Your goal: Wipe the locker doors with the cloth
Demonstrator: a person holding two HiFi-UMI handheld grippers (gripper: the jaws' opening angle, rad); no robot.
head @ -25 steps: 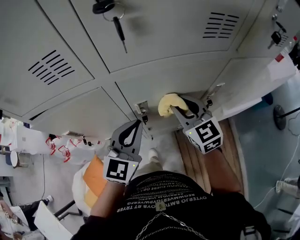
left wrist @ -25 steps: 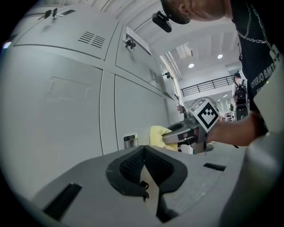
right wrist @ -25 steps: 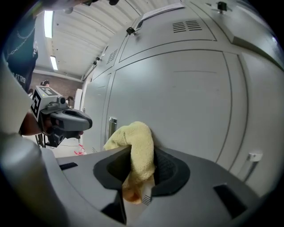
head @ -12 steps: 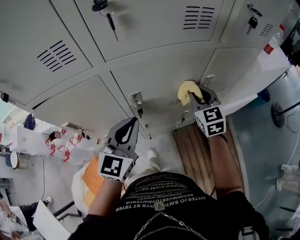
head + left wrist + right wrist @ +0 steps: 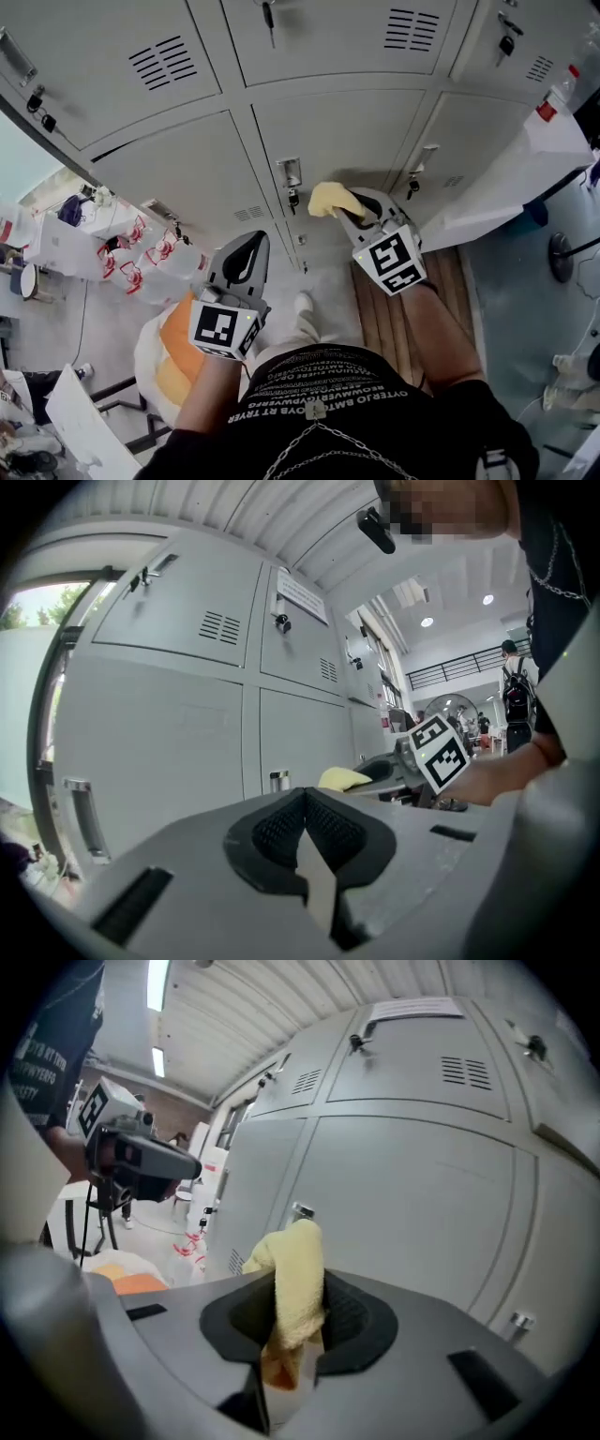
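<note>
Two grippers at grey metal locker doors (image 5: 361, 131): my right gripper (image 5: 349, 212) clamps the yellow cloth (image 5: 326, 199), seemingly soft and light, mid-fold, just right of the silver door latch (image 5: 291, 173); my left gripper (image 5: 249, 255), closed and empty, hangs below that latch

2 tools: left tool (image 5: 251, 246) and right tool (image 5: 349, 211). 1 yellow cloth (image 5: 328, 199), in the right tool. 6 grey locker doors (image 5: 347, 131) ahead of both tools.

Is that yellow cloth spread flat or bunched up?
Bunched up: the cloth stands as a rolled wad pinched between the right tongs.
</note>
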